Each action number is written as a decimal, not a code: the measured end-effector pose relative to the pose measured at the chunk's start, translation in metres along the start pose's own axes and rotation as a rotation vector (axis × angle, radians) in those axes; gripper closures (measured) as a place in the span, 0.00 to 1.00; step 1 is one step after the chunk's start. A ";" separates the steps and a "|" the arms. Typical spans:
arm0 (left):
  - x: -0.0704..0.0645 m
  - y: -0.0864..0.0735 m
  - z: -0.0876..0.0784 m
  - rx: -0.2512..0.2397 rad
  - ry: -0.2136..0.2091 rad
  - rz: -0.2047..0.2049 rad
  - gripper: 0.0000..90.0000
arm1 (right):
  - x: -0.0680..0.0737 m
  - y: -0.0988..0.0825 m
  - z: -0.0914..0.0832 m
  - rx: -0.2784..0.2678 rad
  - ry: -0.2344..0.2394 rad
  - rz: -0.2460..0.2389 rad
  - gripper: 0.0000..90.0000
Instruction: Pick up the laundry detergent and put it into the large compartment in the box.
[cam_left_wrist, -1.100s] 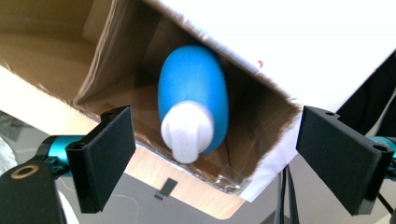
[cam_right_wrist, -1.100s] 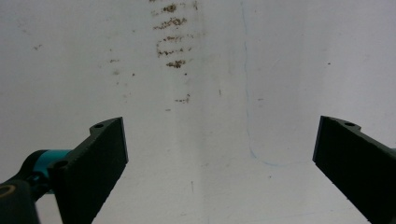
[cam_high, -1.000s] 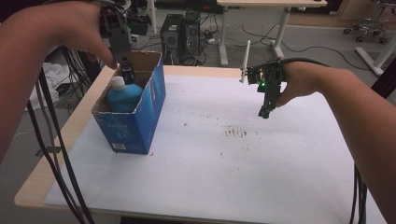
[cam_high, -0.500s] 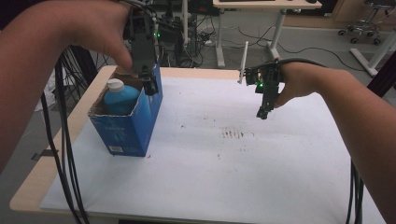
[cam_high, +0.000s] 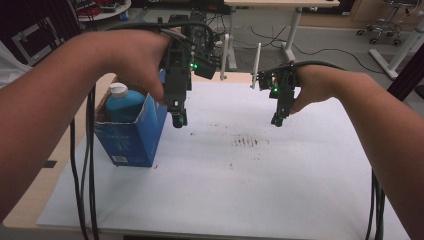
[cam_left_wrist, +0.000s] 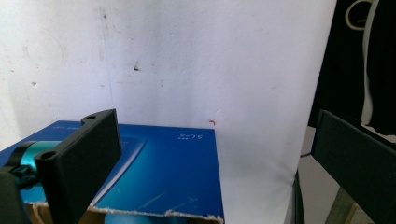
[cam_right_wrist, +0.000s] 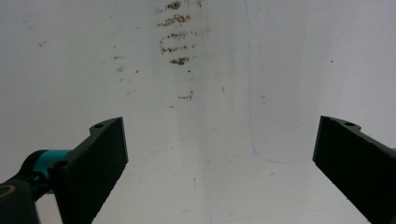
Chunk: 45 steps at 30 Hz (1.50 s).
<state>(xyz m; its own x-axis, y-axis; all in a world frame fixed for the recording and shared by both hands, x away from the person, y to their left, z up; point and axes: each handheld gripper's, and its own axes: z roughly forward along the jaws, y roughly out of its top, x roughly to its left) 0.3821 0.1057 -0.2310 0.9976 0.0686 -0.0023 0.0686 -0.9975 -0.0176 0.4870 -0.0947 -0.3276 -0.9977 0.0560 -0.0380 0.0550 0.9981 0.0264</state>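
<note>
- Box (cam_high: 134, 135): one, blue cardboard, torn open at the top, standing at the left side of the white tabletop (cam_high: 260, 190).
- Bottle (cam_high: 121, 102): one, blue with a white cap, upright inside the box, cap rising above the rim.
- Left gripper (cam_high: 178, 120): just beside the box's right wall, above the tabletop; jaws wide apart, gripping nothing. Left gripper view looks down on the box's blue face (cam_left_wrist: 163, 172).
- Right gripper (cam_high: 276, 121): well apart from the box, over bare tabletop; jaws spread, empty.
- Brown smudges (cam_high: 248, 142): between and in front of both grippers.
- Cables (cam_high: 82, 165): two, hanging left of the box.
</note>
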 end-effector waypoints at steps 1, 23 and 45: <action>0.000 0.000 0.002 0.004 -0.002 -0.003 0.02 | 0.000 0.000 0.000 -0.002 -0.001 -0.003 0.02; 0.005 -0.004 0.010 -0.047 -0.024 -0.021 0.02 | 0.001 -0.016 -0.009 0.006 -0.013 0.000 0.02; 0.003 -0.011 0.008 -0.038 -0.023 -0.049 0.02 | 0.000 -0.019 -0.009 0.007 -0.011 0.008 0.02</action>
<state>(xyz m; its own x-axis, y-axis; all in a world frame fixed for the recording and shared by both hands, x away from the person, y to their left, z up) 0.3838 0.1173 -0.2390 0.9928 0.1169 -0.0253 0.1175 -0.9929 0.0199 0.4858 -0.1137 -0.3191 -0.9967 0.0644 -0.0487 0.0635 0.9978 0.0200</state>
